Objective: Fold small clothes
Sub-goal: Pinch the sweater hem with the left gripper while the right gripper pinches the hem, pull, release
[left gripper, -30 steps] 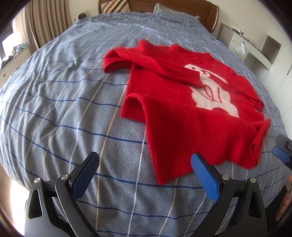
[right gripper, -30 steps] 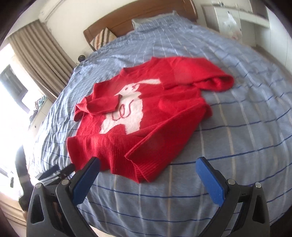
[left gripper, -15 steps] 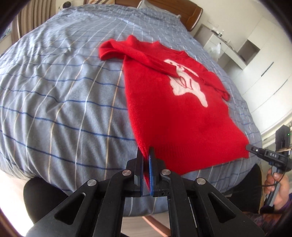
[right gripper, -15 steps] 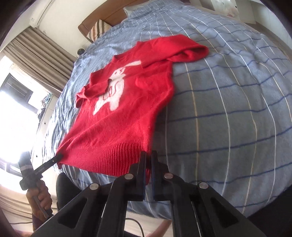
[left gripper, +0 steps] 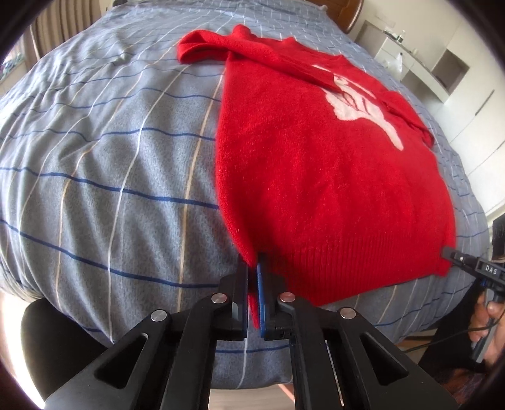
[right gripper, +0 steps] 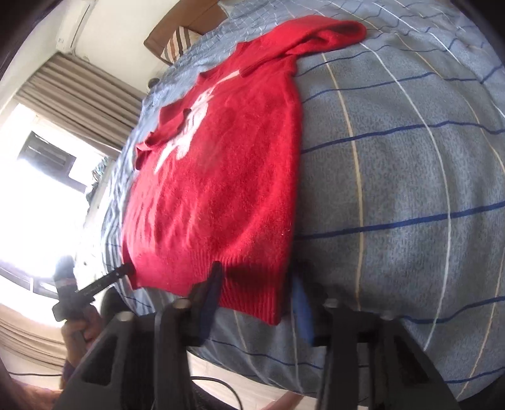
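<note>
A red knit sweater [left gripper: 315, 164] with a white animal figure lies flat on the blue checked bed, hem toward me, sleeves crumpled near the shoulders. My left gripper [left gripper: 252, 277] is shut on the sweater's left hem corner. In the right wrist view the sweater [right gripper: 221, 176] lies ahead, and my right gripper [right gripper: 257, 293] stands partly open around its right hem corner, which lies loose between the fingers. The left gripper's tip [right gripper: 123, 271] shows at the far hem corner, and the right gripper [left gripper: 467, 265] shows at the right edge of the left wrist view.
The bed [left gripper: 110, 157] fills both views, its near edge just below the hem. A wooden headboard [right gripper: 167, 28] and striped pillow are at the far end. Curtains and a bright window [right gripper: 47, 176] are on one side, white shelves [left gripper: 442, 72] on the other.
A second ago both grippers were open above the folded-over hem. They shut on the hem corners and pulled the sweater flat toward the bed edge. Now the right gripper has opened; the left stays shut.
</note>
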A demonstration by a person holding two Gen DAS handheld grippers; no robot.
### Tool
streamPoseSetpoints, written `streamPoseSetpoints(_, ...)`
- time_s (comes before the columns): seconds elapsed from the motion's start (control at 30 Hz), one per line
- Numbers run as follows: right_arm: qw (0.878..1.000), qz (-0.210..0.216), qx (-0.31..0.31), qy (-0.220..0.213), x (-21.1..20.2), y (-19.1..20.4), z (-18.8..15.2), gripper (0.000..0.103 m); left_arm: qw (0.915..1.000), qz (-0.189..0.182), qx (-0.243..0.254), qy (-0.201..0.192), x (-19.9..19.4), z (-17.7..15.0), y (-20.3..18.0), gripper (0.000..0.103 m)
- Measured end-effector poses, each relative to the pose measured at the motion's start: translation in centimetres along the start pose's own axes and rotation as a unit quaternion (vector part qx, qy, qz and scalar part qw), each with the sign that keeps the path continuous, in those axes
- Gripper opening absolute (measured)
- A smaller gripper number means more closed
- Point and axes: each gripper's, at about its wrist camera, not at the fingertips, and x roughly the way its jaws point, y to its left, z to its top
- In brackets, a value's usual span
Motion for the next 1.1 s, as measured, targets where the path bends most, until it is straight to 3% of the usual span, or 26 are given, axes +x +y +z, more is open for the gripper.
streamPoseSetpoints(0.2,0.991,-0.106,-0.080,0.007,-3.6,2.9,-1.1,0.004,0.9996,0.020,-0.009,-0.015,-3.2,-1.2,1.1,0.002)
streamPoseSetpoints(0.3,0.989,-0.124,-0.079,0.017,-3.2,3.0,-1.8,0.004,0.9986,0.052,0.002,-0.006,-1.8,-1.3,0.6,0.002)
streamPoseSetpoints(0.4,0.986,-0.150,-0.063,0.033,-0.2,0.5,-2.2,0.004,0.9975,0.069,-0.003,0.014,0.8,-1.2,0.9,0.002)
streamPoseSetpoints(0.5,0.988,-0.146,-0.043,0.030,1.0,-1.2,-2.5,0.003,0.9973,0.070,-0.014,0.017,1.7,-1.0,1.3,0.002)
streamPoseSetpoints(0.9,0.986,-0.155,-0.060,0.002,0.8,-0.6,-3.5,0.006,0.9963,0.084,-0.020,0.001,1.5,-2.0,0.3,0.009)
streamPoseSetpoints(1.0,0.985,-0.155,-0.070,0.006,0.7,-0.3,-3.8,0.021,0.9961,0.085,-0.022,0.006,0.8,-2.7,0.4,0.025)
streamPoseSetpoints(1.07,0.984,-0.160,-0.075,0.021,0.7,0.1,-3.9,0.041,0.9963,0.080,-0.025,0.019,0.1,-3.3,0.4,0.061)
streamPoseSetpoints(1.1,0.983,-0.165,-0.078,0.033,0.5,0.0,-4.2,0.050,0.9962,0.080,-0.024,0.024,-0.3,-3.8,0.5,0.067)
